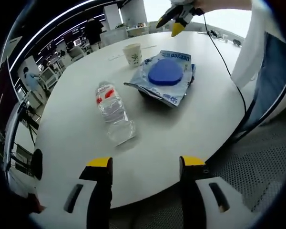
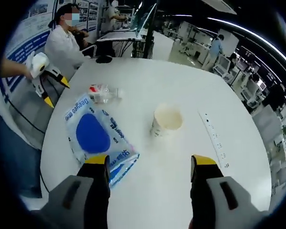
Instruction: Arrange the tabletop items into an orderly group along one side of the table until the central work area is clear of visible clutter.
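A clear plastic bottle [image 1: 114, 113] with a red label lies on its side on the white round table [image 1: 190, 129]. Beyond it lies a blue-and-white packet [image 1: 166, 76], and a paper cup [image 1: 133, 53] stands farther back. My left gripper [image 1: 146, 164] hovers open over the near table edge, well short of the bottle. In the right gripper view, my right gripper [image 2: 150, 162] is open, with the cup [image 2: 167, 119] just ahead and the packet [image 2: 97, 136] by its left jaw. The bottle [image 2: 104, 93] lies behind the packet. Each gripper shows in the other's view: right [image 1: 169, 26], left [image 2: 57, 91].
A white power strip [image 2: 214, 138] lies on the table [image 2: 181, 181] right of the cup. A black cable [image 1: 224, 62] runs across the table's right edge beside the person's clothes. A seated person in white [image 2: 62, 45] is beyond the far edge, with desks and chairs behind.
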The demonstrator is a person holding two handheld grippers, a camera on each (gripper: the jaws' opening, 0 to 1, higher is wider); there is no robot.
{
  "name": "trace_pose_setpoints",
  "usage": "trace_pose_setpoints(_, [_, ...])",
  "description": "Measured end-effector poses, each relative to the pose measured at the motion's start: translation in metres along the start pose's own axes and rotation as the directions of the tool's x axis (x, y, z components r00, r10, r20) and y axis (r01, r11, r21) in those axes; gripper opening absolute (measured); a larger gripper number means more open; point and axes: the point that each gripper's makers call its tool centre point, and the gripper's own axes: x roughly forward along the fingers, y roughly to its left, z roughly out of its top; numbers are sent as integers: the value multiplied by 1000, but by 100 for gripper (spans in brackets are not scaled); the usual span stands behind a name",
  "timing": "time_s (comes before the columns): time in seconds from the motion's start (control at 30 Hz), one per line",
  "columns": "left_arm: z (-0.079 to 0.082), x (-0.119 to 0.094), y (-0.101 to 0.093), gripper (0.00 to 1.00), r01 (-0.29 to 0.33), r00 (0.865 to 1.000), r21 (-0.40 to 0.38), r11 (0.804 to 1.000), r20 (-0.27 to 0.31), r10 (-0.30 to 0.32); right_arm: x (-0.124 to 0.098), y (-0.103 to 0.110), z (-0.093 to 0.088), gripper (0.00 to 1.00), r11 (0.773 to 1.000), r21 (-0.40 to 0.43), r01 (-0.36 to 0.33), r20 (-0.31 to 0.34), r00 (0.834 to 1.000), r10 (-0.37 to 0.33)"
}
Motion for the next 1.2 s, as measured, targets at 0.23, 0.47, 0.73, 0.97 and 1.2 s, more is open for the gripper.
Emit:
trace_pose_setpoints(0.23, [-4,3,-8,57,31,999,24,999,-26,-30,-11,23,-8,69,979,200,-22,75,997,7])
trace_pose_setpoints(0.47, [-5,3,-6,57,27,999,21,999,-25,-26,-21,41,-20,70,950,311,-29,109,994,-5])
trace_pose_setpoints(0.73, [-3,2,-2,57,7,1000,1,1000,-17,-7,-38,61,-35,70,888,458,-44,161,986,-34])
trace_pose_setpoints(0.97, [-3,1,-1,57,-1,1000,-4,1000,-15,1,-44,74,-56,70,842,538,-40,156,986,-53])
trace_pose_setpoints(1.2, [-6,3,-5,57,15,999,9,1000,-29,-14,-54,80,-66,69,796,605,-32,179,979,-96])
